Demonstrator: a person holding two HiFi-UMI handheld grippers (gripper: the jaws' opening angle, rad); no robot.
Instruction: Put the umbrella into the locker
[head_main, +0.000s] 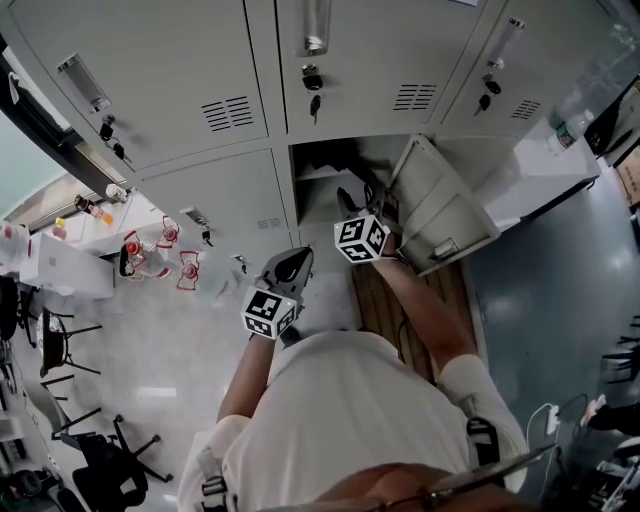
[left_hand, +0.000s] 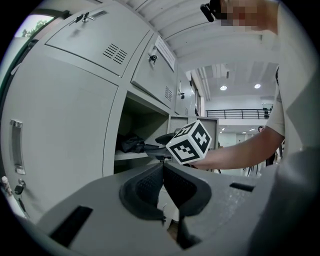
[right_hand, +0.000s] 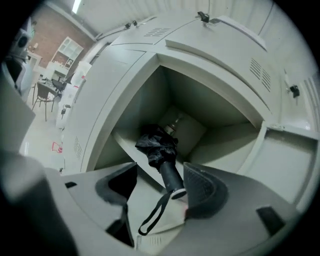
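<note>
The right gripper (right_hand: 161, 186) is spread wide around the handle of the umbrella (right_hand: 159, 150), which apparently lies released on the locker (right_hand: 215, 115) shelf, so draw straight back clear of the strap (right_hand: 150, 220); the left gripper (left_hand: 163, 175) is pressed together, empty.

I read the black folded fabric umbrella (right_hand: 159, 150) as black throughout, handle and loop strap too, with a white end cap. The pale grey metal locker (right_hand: 220, 112) behind it is plain and darker inside. My right gripper (right_hand: 160, 182) and left gripper (left_hand: 163, 172) are light grey with black ribbed pads. Each carries a white marker cube (head_main: 361, 239) printed with black squares. In the head view a white shirt (head_main: 350, 420) sits at 6 o'clock and blue-grey floor (head_main: 545, 290) at 3 o'clock.
</note>
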